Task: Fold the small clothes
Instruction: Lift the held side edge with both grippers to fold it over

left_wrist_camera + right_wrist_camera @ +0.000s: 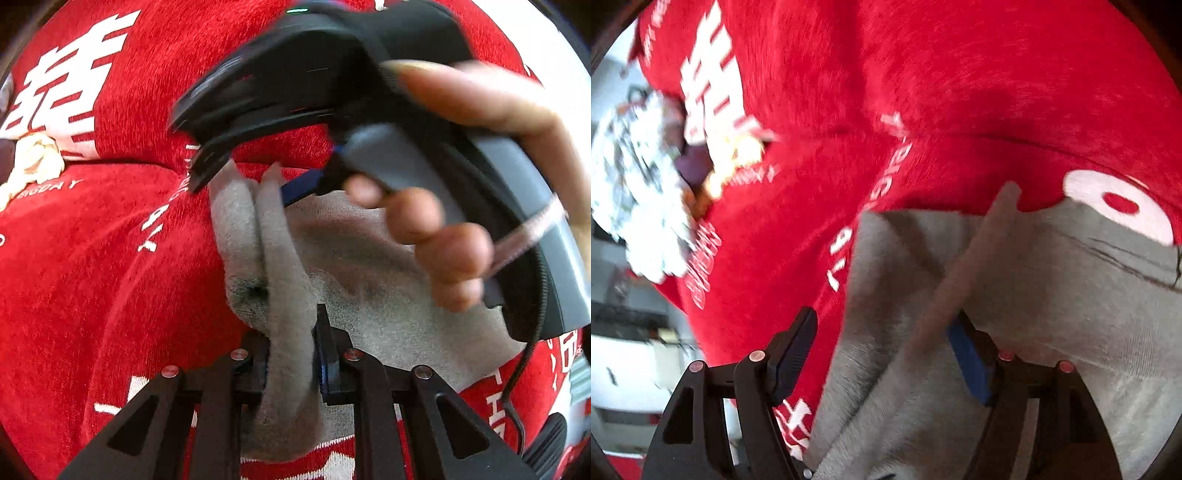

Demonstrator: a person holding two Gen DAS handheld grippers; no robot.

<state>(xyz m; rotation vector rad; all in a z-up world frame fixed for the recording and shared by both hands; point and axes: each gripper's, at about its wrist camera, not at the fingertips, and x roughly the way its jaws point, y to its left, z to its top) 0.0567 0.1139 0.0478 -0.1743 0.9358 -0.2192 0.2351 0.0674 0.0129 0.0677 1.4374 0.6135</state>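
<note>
A small grey garment (369, 266) lies on a red cloth with white lettering (92, 258). My left gripper (291, 365) is shut on a bunched fold of the grey garment at its near edge. In the left wrist view my right gripper (258, 177), held by a hand (443, 229), hovers over the garment's far edge. In the right wrist view my right gripper (886, 354) is open, its jaws wide apart over the grey garment (1052, 314), with a raised fold (964, 273) between them.
The red cloth (923, 92) covers the whole work surface. A crumpled white and patterned pile (642, 192) lies at its left edge, also seen as a cream lump (33, 162) in the left wrist view. A black cable (524, 365) hangs from the right gripper.
</note>
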